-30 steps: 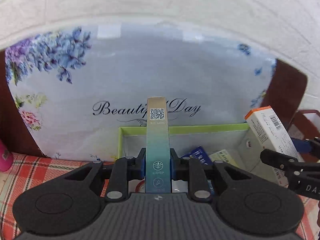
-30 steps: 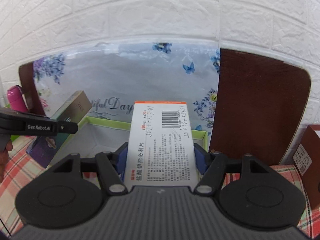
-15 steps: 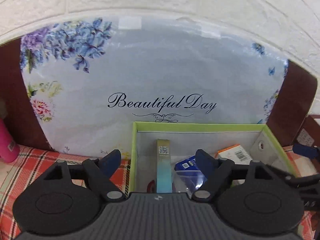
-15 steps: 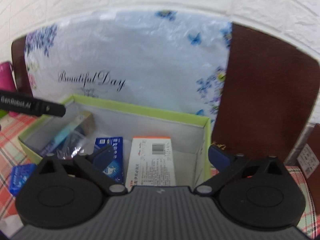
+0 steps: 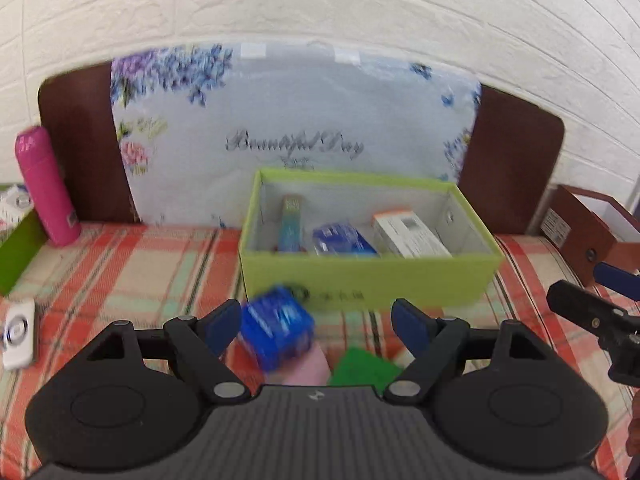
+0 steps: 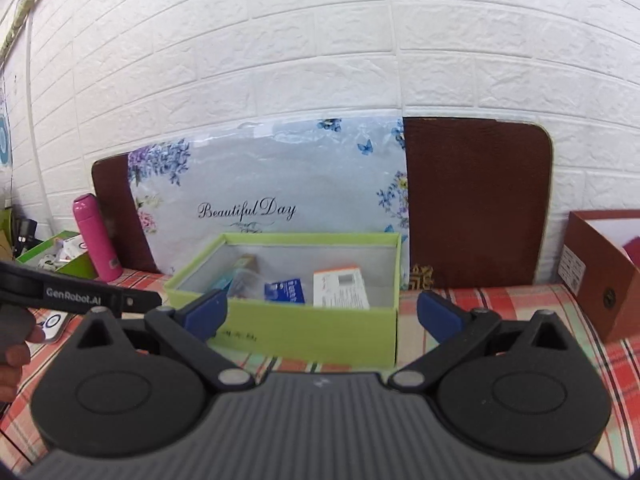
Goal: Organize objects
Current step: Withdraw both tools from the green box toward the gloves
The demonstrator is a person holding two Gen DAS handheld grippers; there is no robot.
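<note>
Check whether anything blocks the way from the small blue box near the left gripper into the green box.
Nothing visible does. The small blue box lies on the plaid cloth just before the green box, whose top is open, with only the near wall to clear. The left gripper is open around it.

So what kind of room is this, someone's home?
Probably a home, perhaps a bedroom. A plaid cloth covers the surface, a floral "Beautiful Day" cushion leans on a white brick wall, and a green box holds medicine cartons.
</note>
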